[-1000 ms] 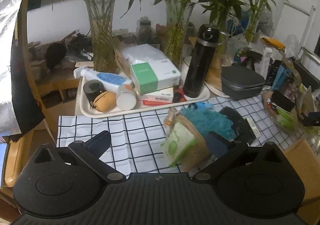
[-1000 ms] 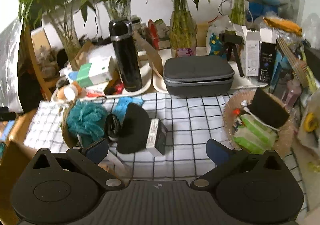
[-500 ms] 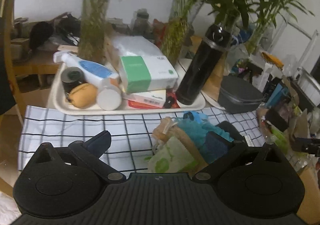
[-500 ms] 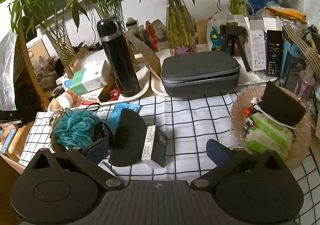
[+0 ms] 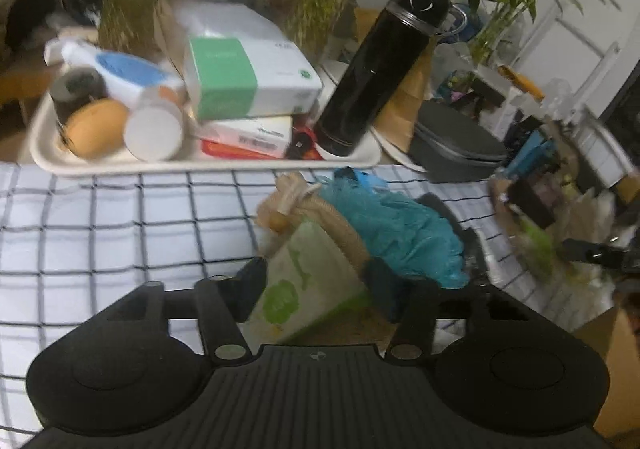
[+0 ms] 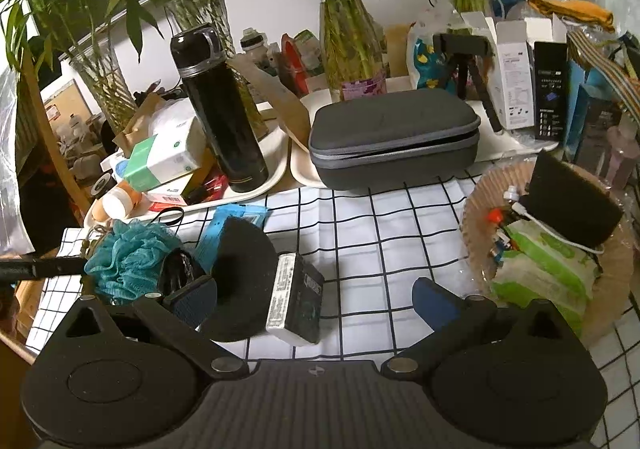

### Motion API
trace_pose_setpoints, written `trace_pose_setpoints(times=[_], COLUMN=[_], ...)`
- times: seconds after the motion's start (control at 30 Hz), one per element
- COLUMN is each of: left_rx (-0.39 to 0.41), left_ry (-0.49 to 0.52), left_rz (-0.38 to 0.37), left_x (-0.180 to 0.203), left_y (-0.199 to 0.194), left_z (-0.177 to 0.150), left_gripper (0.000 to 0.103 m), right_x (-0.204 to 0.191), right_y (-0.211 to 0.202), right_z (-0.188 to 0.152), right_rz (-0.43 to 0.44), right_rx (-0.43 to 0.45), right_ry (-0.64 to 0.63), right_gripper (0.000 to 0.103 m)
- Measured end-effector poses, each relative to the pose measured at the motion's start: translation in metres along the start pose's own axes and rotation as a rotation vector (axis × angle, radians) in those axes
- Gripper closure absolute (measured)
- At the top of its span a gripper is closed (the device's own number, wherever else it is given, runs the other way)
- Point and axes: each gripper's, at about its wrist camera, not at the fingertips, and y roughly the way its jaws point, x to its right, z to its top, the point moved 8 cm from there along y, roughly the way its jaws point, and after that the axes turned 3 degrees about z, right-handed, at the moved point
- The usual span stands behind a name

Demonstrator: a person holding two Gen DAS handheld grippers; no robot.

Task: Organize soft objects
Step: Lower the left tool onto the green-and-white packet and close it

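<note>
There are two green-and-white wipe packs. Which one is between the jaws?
The wipe pack beside the teal bath pouf, standing between the left gripper jaws. The other pack lies in the round woven basket.

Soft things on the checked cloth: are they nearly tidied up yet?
Partly. Done, it seems: the blue puff sits in a small basket. In hand: the left gripper has just been closing its jaws on the wipes pack there. Left: the black round pad and a small box lie on the cloth under the open right gripper.
</note>
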Motion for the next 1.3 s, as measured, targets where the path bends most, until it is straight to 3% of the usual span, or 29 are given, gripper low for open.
trace_pose_setpoints(times=[0.07,0.33,0.6,0.87,1.07,1.3], left_rx=[-0.017,-0.019,0.002,0.027,-0.057,-0.103], left_ry=[-0.037,-0.208,-0.366,-0.447,-0.459,-0.547], left_rz=[-0.034,-0.081,-0.08,-0.01,0.081,-0.016], left_x=[-0.002,-0.022,-0.042,-0.058,-0.072,-0.071], left_y=[0.002,-0.002,-0.001,-0.003,0.002,-0.003], left_z=[-0.002,0.001,0.008,0.01,-0.005,-0.021], left_gripper=[0.066,0.068,0.068,0.068,0.067,0.068], right_x=[0.001,0.003,0.0,-0.001,0.001,-0.001], right_y=[0.003,0.008,0.012,0.012,0.013,0.013], right_z=[0.001,0.001,0.0,0.0,-0.001,-0.001], right_rz=[-0.01,-0.043,-0.063,-0.067,-0.075,-0.073], right_rx=[-0.003,-0.007,-0.021,-0.022,-0.031,-0.031], right_ry=[-0.001,-0.012,-0.049,-0.064,-0.062,-0.068], right_gripper=[0.0,0.0,0.0,0.0,0.0,0.0])
